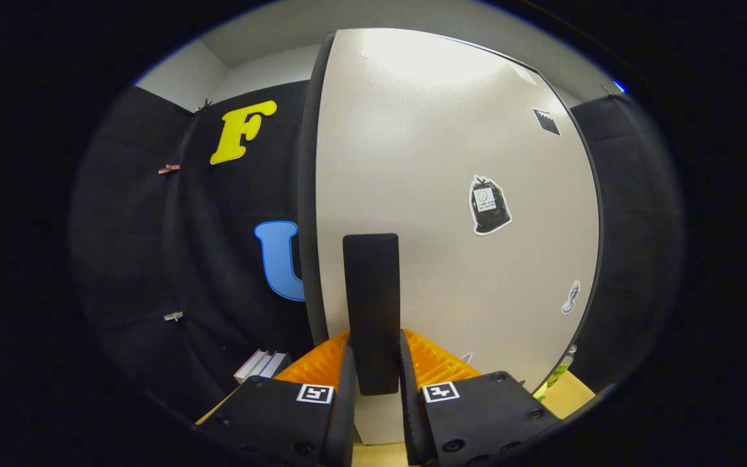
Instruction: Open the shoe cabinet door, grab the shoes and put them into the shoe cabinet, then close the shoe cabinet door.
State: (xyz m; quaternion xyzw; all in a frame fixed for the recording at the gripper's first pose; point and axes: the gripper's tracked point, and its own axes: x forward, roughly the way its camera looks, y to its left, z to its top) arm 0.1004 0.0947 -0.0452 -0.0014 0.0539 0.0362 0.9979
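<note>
While gripper point(374, 363) clamps handle point(371, 305), books point(262, 365) maybe nearby.

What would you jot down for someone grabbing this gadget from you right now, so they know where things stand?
Gripper: its two orange fingers are closed on the black vertical handle of the shoe cabinet door, one finger on each side.
Door: the white panel fills the space just ahead of the fingers; whether it is fully shut or slightly ajar cannot be told from here.
Beside the cabinet, low against the black cloth wall, lie some pale books.
Done: handle grasped.
Left, judging by this: probably pull the door open, fetch the shoes, put them inside, shut the door.
</note>
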